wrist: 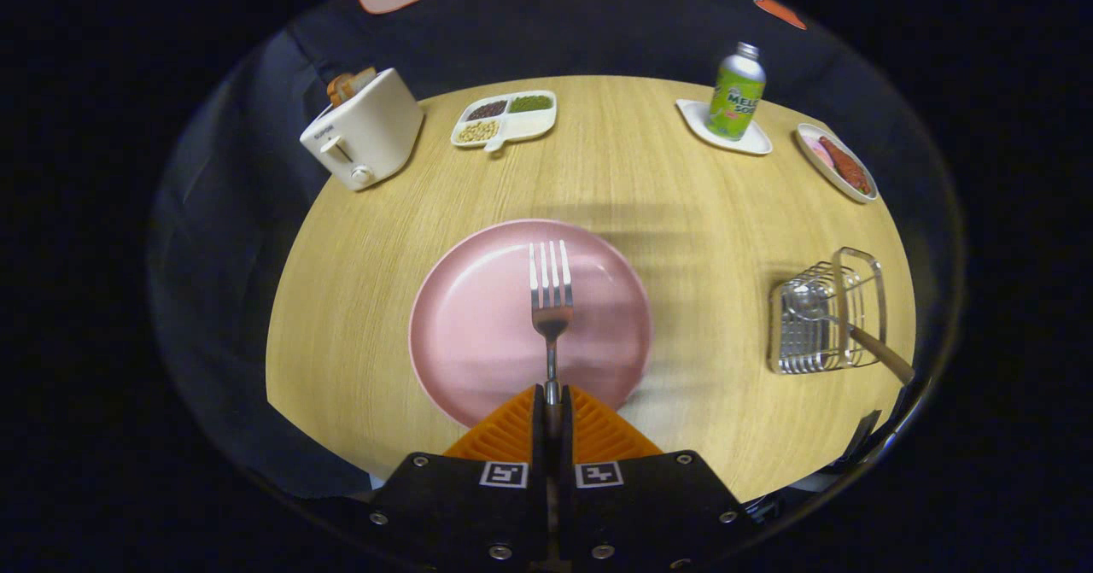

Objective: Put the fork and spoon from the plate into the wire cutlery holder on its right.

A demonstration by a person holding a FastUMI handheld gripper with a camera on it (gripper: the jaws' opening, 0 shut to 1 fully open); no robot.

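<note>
My gripper (552, 400) is shut on the handle of a metal fork (552, 295). The fork sticks straight ahead of the fingers, tines pointing away, over the pink plate (470, 317). I cannot tell whether it hangs just above the plate or still touches it. The wire cutlery holder (827, 317) stands to the right of the plate on the wooden table. The spoon (807, 301) lies in the holder, bowl inside and its brown handle sticking out to the right and toward me.
Far across the round table (615, 172) stand a white toaster with bread (365, 129), a divided snack tray (505, 117), a green bottle on a white coaster (736, 95), and a small dish with food (838, 163). Bare wood lies between plate and holder.
</note>
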